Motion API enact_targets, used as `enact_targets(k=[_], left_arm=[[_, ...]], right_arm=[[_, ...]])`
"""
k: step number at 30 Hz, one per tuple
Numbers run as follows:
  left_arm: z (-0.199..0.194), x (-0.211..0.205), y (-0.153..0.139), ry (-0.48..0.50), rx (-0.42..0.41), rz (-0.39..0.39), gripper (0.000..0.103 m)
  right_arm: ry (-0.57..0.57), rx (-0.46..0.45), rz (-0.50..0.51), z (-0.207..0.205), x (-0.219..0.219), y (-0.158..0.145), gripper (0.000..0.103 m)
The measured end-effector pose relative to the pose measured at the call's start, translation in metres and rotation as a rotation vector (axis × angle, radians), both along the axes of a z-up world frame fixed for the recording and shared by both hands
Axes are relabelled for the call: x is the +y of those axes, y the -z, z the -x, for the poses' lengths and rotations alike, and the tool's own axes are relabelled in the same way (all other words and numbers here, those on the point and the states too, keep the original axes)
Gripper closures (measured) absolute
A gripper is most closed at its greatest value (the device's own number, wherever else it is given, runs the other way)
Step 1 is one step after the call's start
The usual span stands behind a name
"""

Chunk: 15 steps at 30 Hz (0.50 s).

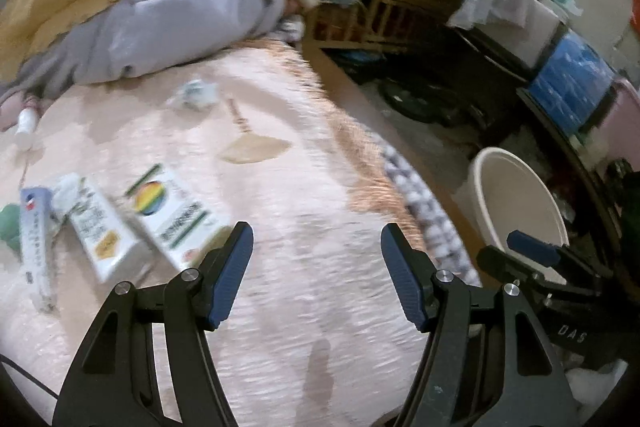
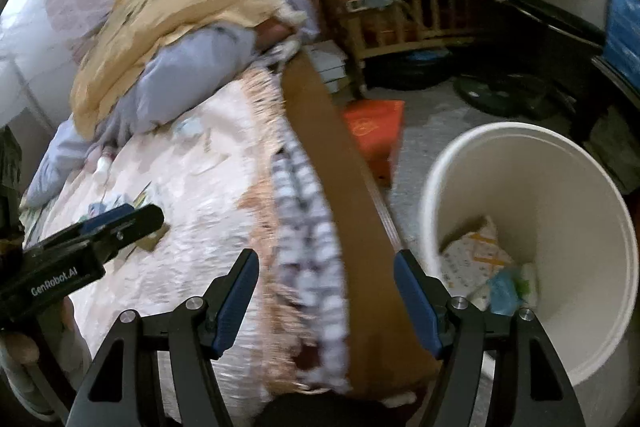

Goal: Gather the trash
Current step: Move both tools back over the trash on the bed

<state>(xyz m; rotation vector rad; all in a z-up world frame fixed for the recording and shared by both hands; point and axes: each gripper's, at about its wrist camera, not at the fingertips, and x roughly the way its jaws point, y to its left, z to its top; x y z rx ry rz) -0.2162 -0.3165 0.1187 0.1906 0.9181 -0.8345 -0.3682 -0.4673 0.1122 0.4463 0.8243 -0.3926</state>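
Currently both the left gripper (image 1: 316,247) and the right gripper (image 2: 326,275) are held wide apart and empty. Cartons (image 1: 168,215) are seen on the bed (image 1: 280,187), left of the left gripper; the white bin (image 2: 532,227) is placed right of the right gripper.

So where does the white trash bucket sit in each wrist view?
Left wrist: white trash bucket at right of centre, on the floor beyond the bed edge, partly behind the right gripper.
Right wrist: it fills the lower right, trash visible inside.
Shared landmark: the checked bed-cover fringe, just left of the bucket in both.
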Motion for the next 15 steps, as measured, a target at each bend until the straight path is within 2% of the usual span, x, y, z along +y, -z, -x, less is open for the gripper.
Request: enact_targets(k=[15], left_arm=[[-0.053,0.122,0.011,-0.234,-0.003,-0.069,0.038]], right_arm=[[-0.237,0.02,0.012,-0.076,0.083,0.004,0.036]])
